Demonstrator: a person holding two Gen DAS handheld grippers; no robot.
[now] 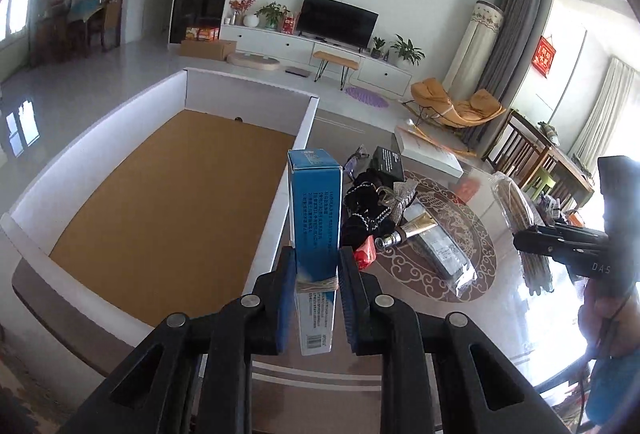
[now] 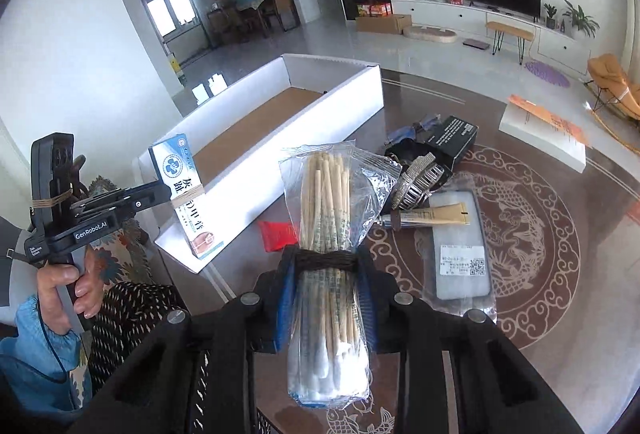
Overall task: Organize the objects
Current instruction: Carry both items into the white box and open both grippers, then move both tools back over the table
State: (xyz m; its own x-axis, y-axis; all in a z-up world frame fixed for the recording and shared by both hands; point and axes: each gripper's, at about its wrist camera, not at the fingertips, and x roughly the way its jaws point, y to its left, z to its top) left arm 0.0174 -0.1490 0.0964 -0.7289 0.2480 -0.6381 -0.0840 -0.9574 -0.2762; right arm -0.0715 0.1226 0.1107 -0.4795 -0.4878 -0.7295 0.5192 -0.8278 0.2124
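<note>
My left gripper (image 1: 316, 274) is shut on a tall blue carton (image 1: 316, 206) and holds it upright above the table, just right of the big white box's right wall (image 1: 286, 210). The right wrist view shows that same gripper (image 2: 168, 194) and its carton (image 2: 188, 194), hanging at the near corner of the white box (image 2: 340, 90). My right gripper (image 2: 326, 262) is shut on a clear bag of cotton swabs (image 2: 326, 202), raised over the table. In the left wrist view it (image 1: 520, 240) appears at the right, with the bag (image 1: 516, 202) under it.
The white box has a bare brown floor (image 1: 168, 194). On the glass table with its round ornament (image 2: 528, 234) lie a black carton (image 2: 452, 138), a gold tube (image 2: 436, 214), a clear flat packet (image 2: 460, 254), a red sachet (image 2: 276, 234), a black pouch (image 1: 364, 206) and a white book (image 2: 540, 130).
</note>
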